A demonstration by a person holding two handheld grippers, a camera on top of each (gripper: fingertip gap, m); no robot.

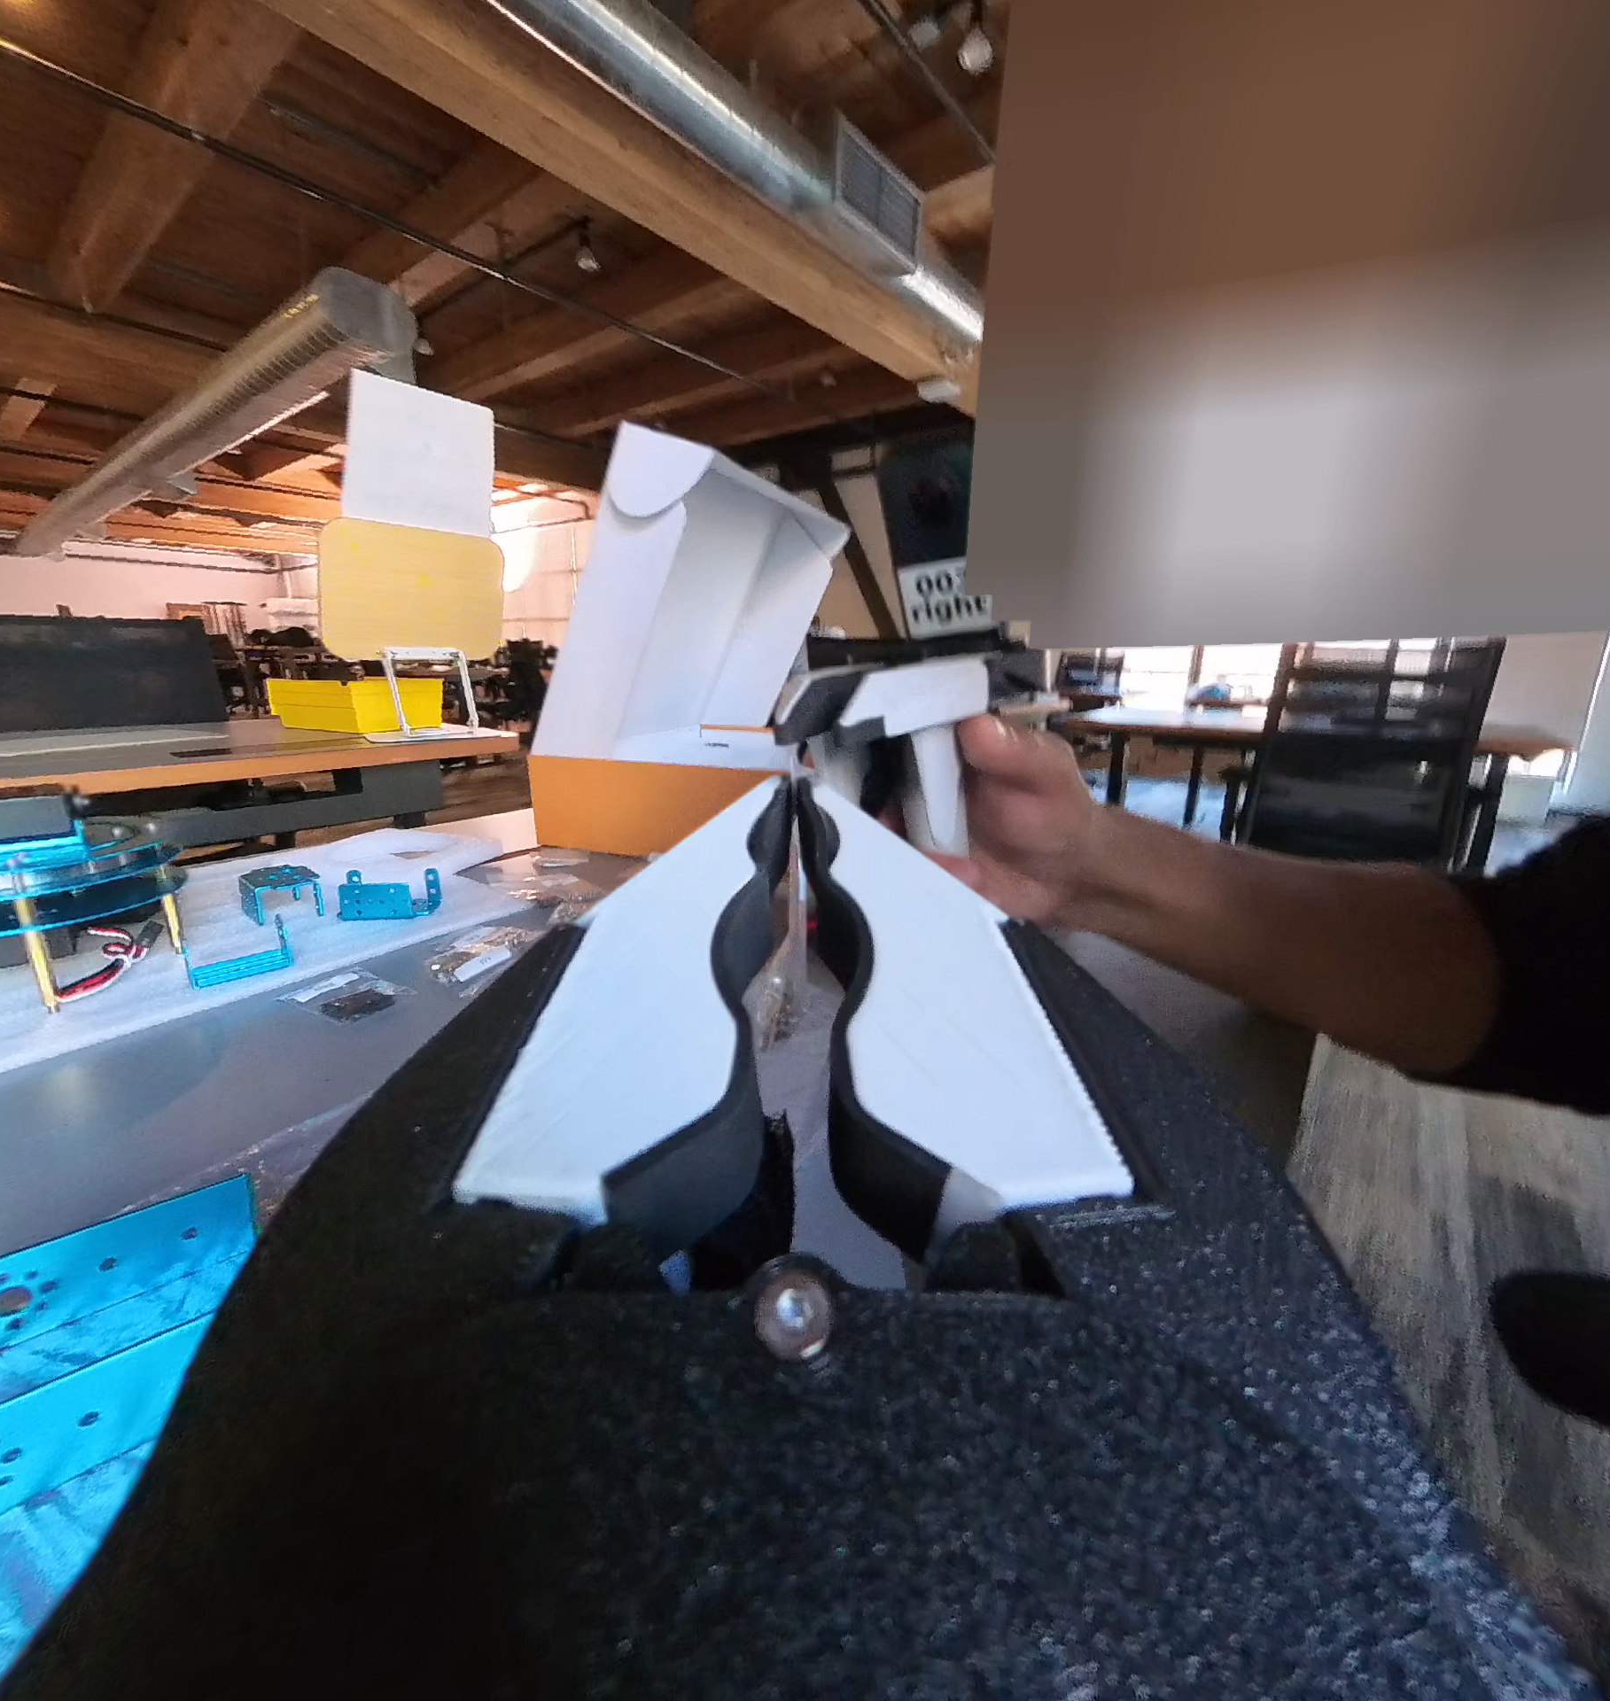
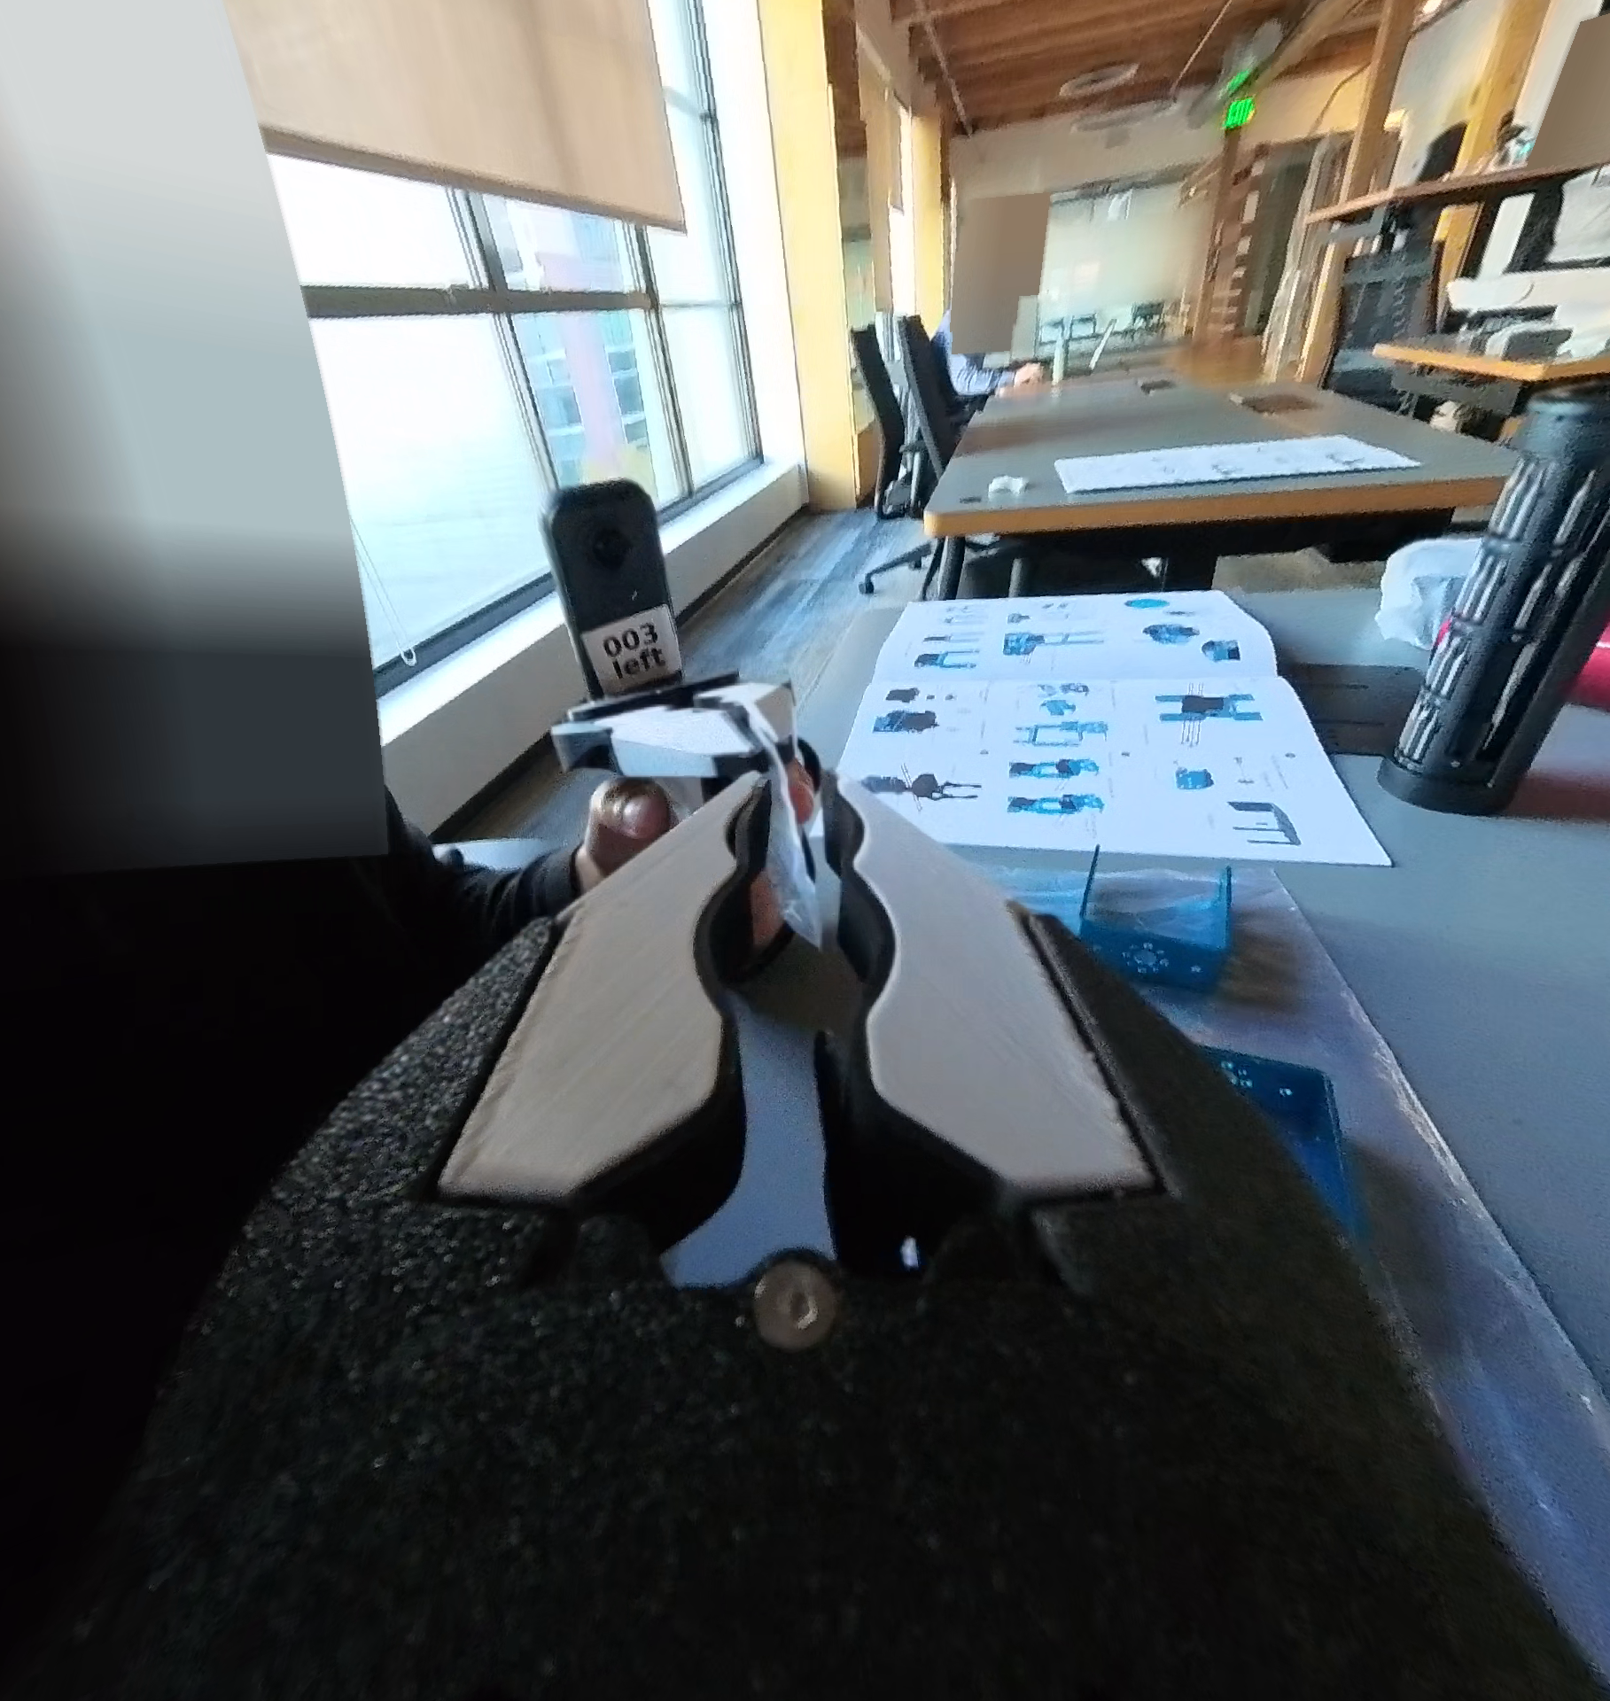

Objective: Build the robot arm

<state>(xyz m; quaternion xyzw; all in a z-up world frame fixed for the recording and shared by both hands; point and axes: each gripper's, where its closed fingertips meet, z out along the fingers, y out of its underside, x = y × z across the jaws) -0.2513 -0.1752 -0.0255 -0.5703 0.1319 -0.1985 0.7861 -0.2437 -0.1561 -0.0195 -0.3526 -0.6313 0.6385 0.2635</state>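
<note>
My left gripper [image 1: 793, 784] is shut at the tips on a small clear plastic bag [image 1: 782, 957] holding small hardware, which hangs between its fingers. My right gripper [image 1: 787, 729], held by a hand [image 1: 1013, 810], meets it tip to tip just above the table. In the right wrist view my right gripper [image 2: 803, 782] is closed on the same clear bag [image 2: 796, 874]. The left gripper [image 2: 690, 732] is just beyond it and grips the bag's upper edge.
An open white and orange box [image 1: 654, 801] stands behind the grippers. Blue metal brackets [image 1: 377, 897], a blue plate [image 1: 92, 1289] and small parts bags [image 1: 350, 999] lie at left. An open instruction booklet [image 2: 1105, 736], a black cylinder [image 2: 1519, 598] and a bagged blue bracket [image 2: 1151, 939] are at right. Left tips and right tips are each some 25 cm from the blue plate [image 1: 92, 1289]. Seen from the right wrist view [image 2: 1210, 918] as well.
</note>
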